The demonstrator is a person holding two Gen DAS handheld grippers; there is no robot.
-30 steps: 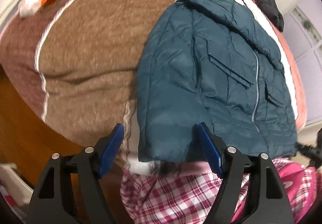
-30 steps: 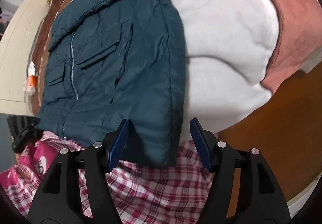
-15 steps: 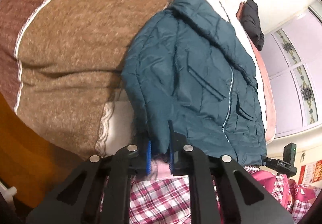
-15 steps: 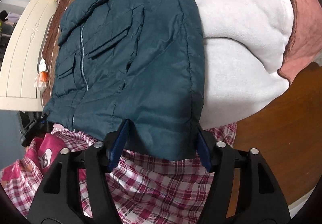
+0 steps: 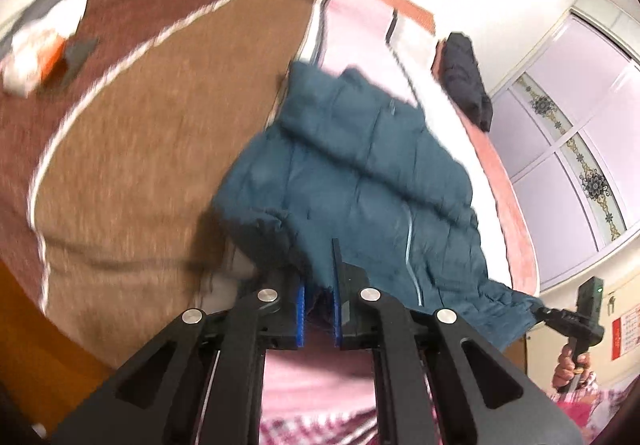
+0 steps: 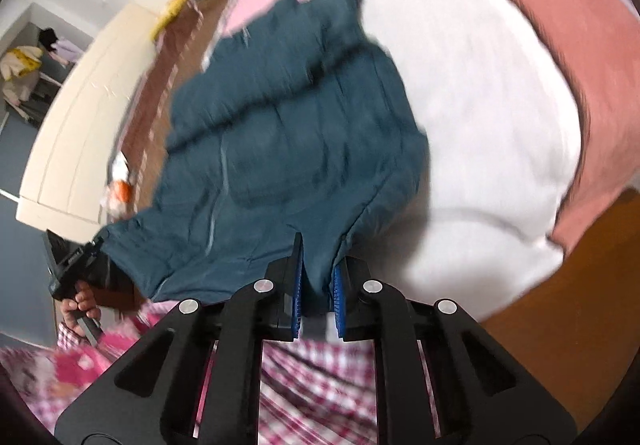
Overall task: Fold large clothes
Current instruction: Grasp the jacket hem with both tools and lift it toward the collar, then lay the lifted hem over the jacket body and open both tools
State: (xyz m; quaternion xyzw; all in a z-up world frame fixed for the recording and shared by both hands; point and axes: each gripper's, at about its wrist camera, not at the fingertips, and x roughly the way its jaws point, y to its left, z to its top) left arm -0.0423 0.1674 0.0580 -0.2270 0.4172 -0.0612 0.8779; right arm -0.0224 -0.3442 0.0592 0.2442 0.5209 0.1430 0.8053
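A dark teal padded jacket [image 5: 360,173] lies zipper-side up on the bed, its near hem raised off the covers. My left gripper [image 5: 319,285] is shut on the hem's left corner, with fabric pinched between the blue pads. In the right wrist view the same jacket [image 6: 300,133] bunches toward me. My right gripper [image 6: 318,277] is at the hem's right corner, jaws closing, and the blue pads press a fold of fabric. Each view shows the other gripper [image 5: 576,313] [image 6: 72,265] held in a hand at the hem's far corner.
The bed carries a brown blanket [image 5: 140,145] on the left and a white fleece cover [image 6: 480,125] with a salmon border on the right. A black garment [image 5: 464,77] and a white-orange packet [image 5: 36,49] lie further off. Wooden floor [image 6: 560,305] lies beside the bed, and the person's plaid clothing [image 6: 320,385] is just below.
Both grippers went from open around the hem to pinching it. Both then rose, lifting the jacket's near edge off the bed so the fabric now bunches toward the collar.
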